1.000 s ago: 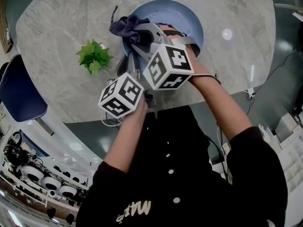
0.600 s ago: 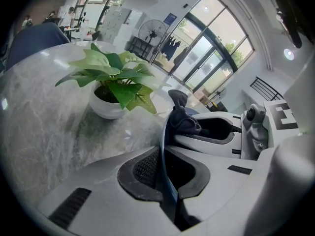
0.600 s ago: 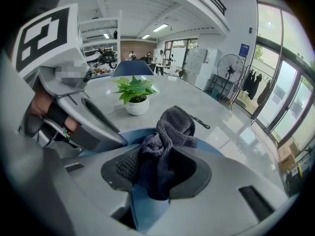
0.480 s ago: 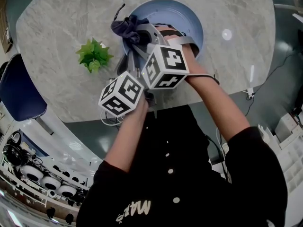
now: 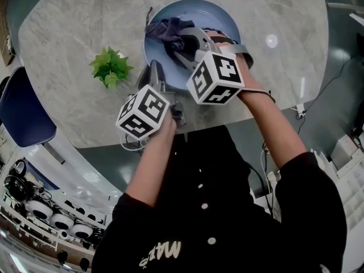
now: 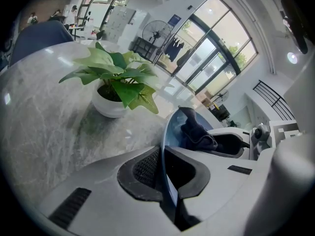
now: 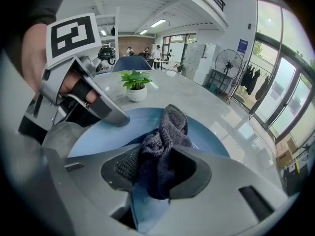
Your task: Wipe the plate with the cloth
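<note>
Two tools hold tight: the left tool (image 6: 165, 181) pinches the rim of the hard, slippery-looking plate (image 5: 223, 20) on the surface (image 5: 68, 38), and the right tool (image 7: 156, 177) squeezes the soft, floppy cloth (image 7: 167, 132) against the plate.

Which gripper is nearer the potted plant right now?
Left. The left gripper is shut on the plate at the rim facing the potted plant; the right gripper holds the cloth on the plate, farther away.

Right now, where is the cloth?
In the head view, the cloth is on the left part of the blue plate, clamped in the right gripper, right of the plant.
</note>
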Motion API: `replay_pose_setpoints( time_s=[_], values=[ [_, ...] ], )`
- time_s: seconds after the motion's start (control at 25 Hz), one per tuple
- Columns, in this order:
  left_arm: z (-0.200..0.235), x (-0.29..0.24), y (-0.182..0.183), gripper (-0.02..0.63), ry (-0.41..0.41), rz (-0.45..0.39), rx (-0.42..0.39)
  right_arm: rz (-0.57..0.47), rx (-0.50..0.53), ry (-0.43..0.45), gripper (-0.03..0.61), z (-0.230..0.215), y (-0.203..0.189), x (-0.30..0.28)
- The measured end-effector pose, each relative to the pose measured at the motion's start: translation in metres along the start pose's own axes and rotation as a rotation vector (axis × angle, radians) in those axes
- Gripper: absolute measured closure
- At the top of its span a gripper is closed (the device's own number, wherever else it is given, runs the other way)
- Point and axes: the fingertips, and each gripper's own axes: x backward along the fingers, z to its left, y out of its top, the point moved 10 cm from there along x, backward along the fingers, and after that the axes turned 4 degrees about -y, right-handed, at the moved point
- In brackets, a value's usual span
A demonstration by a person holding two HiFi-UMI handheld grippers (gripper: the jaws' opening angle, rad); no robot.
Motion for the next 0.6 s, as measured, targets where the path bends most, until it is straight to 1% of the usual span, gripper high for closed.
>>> replay_pose_setpoints(
  time_s=[0.36,0.6],
  values=[
    [-0.002,0.000,0.001,0.584,-0.004,-0.007,0.003,0.050,0.017,0.011,0.437,-0.009,-0.027,0.020],
    [-0.001,0.000,0.000,0.584,-0.001,-0.002,0.000,0.102,0.033,0.026,0.437,-0.013,-0.039,0.029]
  ],
)
